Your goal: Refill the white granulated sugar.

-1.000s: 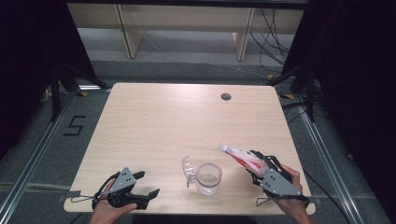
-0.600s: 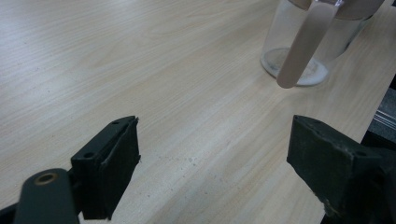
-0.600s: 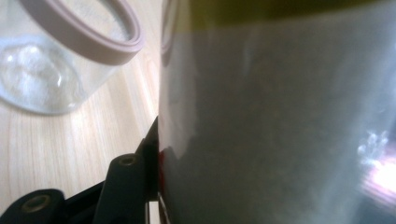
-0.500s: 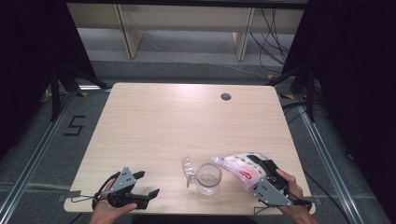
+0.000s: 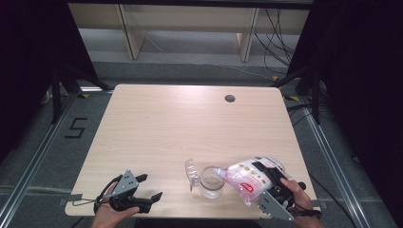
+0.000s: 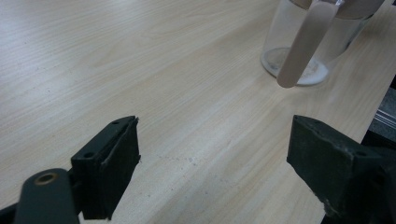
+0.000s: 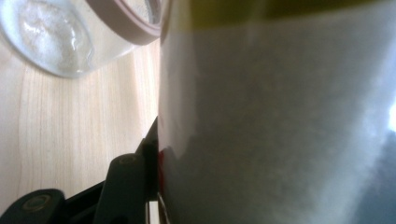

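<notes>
Pouch: soft white-and-pink plastic refill pouch (image 5: 247, 178), tipped on its side above the near right part of the desk, its narrow spout end reaching the mouth of the jar.
Desk: pale wooden desk (image 5: 190, 123) with a small dark round hole (image 5: 230, 98) near its far edge; otherwise bare beyond the near edge.
Jar: clear glass jar (image 5: 211, 181) with a pinkish rim, standing upright just left of the pouch; a clear hinged lid (image 5: 192, 172) stands open on its left side. A little white grainy stuff lies on its bottom, seen in the left gripper view (image 6: 299, 70).
Right gripper: right gripper (image 5: 268, 178), its fingers clamped across the body of the pouch; in the right gripper view one finger (image 7: 152, 154) presses flat against the white film.
Left gripper: left gripper (image 5: 147, 187), resting low by the near left edge, well apart from the jar, fingers (image 6: 112, 163) spread wide with nothing between them.
Doing it well: I'd say keep the spout over the middle of the jar's mouth, tilt slowly, squeeze lightly; the free gripper could steady the jar, which looks light enough to slide or tip.
Writing: a red patch with print shows on the pouch's label, too small to read; no brand can be made out.
</notes>
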### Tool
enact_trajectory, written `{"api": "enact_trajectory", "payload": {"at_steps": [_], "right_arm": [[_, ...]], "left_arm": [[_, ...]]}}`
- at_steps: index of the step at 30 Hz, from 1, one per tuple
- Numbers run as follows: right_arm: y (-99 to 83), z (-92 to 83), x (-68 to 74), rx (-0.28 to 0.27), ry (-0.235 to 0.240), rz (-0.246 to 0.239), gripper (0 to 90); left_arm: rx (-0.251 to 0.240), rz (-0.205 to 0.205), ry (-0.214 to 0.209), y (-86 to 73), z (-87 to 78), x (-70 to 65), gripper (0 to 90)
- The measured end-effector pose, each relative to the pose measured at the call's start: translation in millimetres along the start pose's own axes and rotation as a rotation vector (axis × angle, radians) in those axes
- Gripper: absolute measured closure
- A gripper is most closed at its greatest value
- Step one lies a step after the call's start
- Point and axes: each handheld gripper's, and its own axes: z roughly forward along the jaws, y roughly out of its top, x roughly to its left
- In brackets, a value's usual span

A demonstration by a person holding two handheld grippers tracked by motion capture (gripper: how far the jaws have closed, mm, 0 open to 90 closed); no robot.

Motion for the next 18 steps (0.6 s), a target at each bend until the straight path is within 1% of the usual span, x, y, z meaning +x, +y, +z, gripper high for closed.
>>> {"api": "enact_trajectory", "payload": {"at_steps": [1, 2, 3, 4, 5, 6, 7, 8, 9, 12, 13, 14, 15, 16, 17, 18], "right_arm": [[0.3, 0.7, 0.8, 0.012, -0.005, -0.025, 51.3], [1.9, 2.0, 2.5, 0.036, -0.004, -0.076, 51.3], [1.9, 2.0, 2.5, 0.036, -0.004, -0.076, 51.3], [1.8, 2.1, 5.0, 0.048, 0.018, -0.056, 51.3], [1.9, 2.6, 7.7, 0.048, 0.019, -0.034, 51.3], [3.1, 3.6, 5.7, 0.042, 0.02, -0.077, 51.3], [4.9, 2.6, 4.2, 0.04, 0.014, -0.111, 51.3], [4.7, 3.2, 8.3, 0.048, 0.011, -0.075, 51.4], [7.8, 3.0, 4.6, 0.045, 0.01, -0.143, 51.4], [8.4, 4.7, 5.9, 0.04, 0.004, -0.166, 51.4], [9.1, 3.8, 4.9, 0.053, -0.01, -0.196, 51.4], [9.9, 3.2, 6.1, 0.062, -0.004, -0.192, 51.4], [10.3, 3.2, 4.7, 0.062, -0.015, -0.218, 51.4], [9.5, 2.5, 7.6, 0.071, -0.024, -0.181, 51.4], [9.4, 3.5, 8.3, 0.063, -0.024, -0.172, 51.5], [10.9, 3.9, 4.2, 0.062, -0.027, -0.247, 51.5]], "left_arm": [[0.002, 0.003, 0.0, 0.0, 0.0, 0.1, 16.3], [0.003, 0.003, 0.0, 0.1, 0.0, 0.1, 16.3], [0.003, 0.003, -0.001, 0.1, 0.2, 0.2, 16.3], [0.003, 0.003, -0.001, 0.1, 0.2, 0.1, 16.3], [0.003, 0.002, 0.0, 0.1, 0.1, 0.1, 16.3], [0.001, 0.002, -0.001, 0.2, 0.0, 0.1, 16.4], [-0.003, -0.001, -0.003, 0.2, 0.2, 0.0, 16.4], [-0.005, -0.011, -0.002, 0.0, 0.4, -0.3, 16.3], [-0.005, -0.01, -0.003, 0.0, 0.4, -0.3, 16.4], [-0.003, 0.019, -0.004, 0.8, -0.1, 1.1, 16.3], [-0.005, 0.016, -0.004, 0.8, 0.1, 1.1, 16.3], [-0.004, 0.017, -0.004, 0.8, 0.1, 1.0, 16.3], [-0.002, 0.019, -0.004, 0.7, 0.0, 1.1, 16.3], [-0.003, 0.018, -0.004, 0.7, 0.1, 1.1, 16.3], [-0.005, -0.007, -0.003, 0.2, 0.5, 0.0, 16.4], [-0.004, -0.009, -0.002, 0.2, 0.6, -0.1, 16.3]]}}
